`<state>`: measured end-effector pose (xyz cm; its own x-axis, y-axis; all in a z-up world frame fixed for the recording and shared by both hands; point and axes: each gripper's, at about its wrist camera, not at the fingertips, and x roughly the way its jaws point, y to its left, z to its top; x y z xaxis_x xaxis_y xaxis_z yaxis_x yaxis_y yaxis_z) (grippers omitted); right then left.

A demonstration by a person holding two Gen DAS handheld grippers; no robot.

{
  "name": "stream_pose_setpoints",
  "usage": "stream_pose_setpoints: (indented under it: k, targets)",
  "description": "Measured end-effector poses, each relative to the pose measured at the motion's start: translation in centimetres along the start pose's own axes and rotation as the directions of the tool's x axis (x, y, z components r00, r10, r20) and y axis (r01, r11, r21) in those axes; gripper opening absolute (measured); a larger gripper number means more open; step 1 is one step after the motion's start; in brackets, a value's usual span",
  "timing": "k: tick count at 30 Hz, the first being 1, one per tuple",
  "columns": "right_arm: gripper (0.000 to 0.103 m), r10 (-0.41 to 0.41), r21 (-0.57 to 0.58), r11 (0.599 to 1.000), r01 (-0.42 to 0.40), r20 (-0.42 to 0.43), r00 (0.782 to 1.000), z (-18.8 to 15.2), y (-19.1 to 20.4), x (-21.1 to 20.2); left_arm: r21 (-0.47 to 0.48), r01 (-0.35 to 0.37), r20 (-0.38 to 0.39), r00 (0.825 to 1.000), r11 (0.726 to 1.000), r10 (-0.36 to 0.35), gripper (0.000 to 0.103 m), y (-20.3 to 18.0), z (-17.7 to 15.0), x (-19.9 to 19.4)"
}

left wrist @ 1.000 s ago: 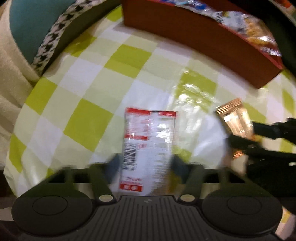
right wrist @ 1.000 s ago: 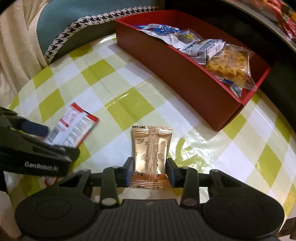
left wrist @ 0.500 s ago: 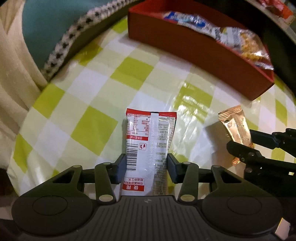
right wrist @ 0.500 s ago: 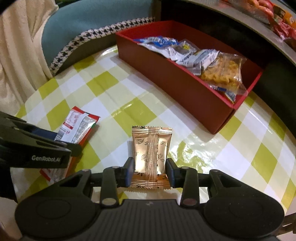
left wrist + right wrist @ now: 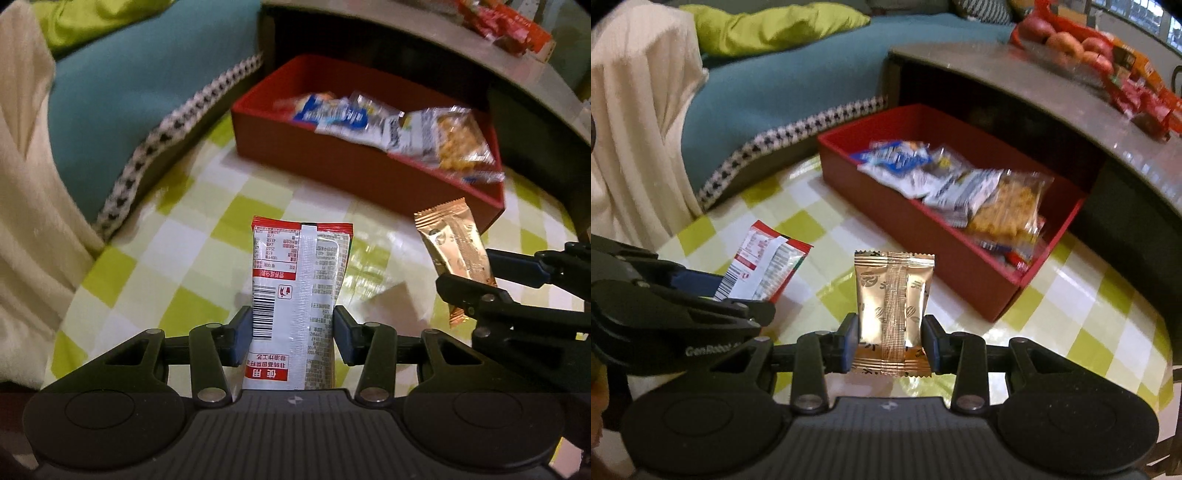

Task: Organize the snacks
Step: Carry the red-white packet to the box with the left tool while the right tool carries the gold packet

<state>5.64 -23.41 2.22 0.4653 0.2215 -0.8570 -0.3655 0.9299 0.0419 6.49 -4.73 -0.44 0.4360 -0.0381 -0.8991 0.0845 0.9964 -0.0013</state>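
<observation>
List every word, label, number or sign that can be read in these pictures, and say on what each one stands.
"GenRobot", then letters cut off: on the side of the left hand-held gripper.
Barcode, red label boxes and fine print, seen upside down: on the white packet; too small to read surely.
Round printed marks: on the gold packet; not legible.
Print on the snacks in the red box: blurred.

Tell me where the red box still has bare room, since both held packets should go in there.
The red box is bare at its left end, between the end wall and the blue-white packets. From there to the right end it is crowded, the yellow snack bag topping the pile. The checked tablecloth before the box is also bare.
</observation>
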Motion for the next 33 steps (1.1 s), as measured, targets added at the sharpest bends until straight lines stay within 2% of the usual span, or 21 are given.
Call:
stream_pose_setpoints:
  k: [11, 17, 33]
  targets:
    - [0.048, -0.022, 0.079, 0.997, 0.014, 0.108, 0.994, 3.4, -2.5, -1.5, 0.034, 0.021, 0.124, 0.992, 0.999, -0.025, 0.054, -1.3, 4.8, -1.5]
    - [0.048, -0.044, 0.113, 0.993, 0.029, 0.135, 0.990, 5.0, -3.9, -1.1, 0.055, 0.027, 0.159, 0.987, 0.998, -0.036, 0.054, -2.3, 7.2, -1.2]
    - [0.048, -0.120, 0.154, 0.984, 0.094, 0.170, 0.978, 7.5, -6.1, 0.0, 0.079, 0.029, 0.203, 0.978, 0.996, -0.045, 0.054, -3.9, 10.8, 0.4]
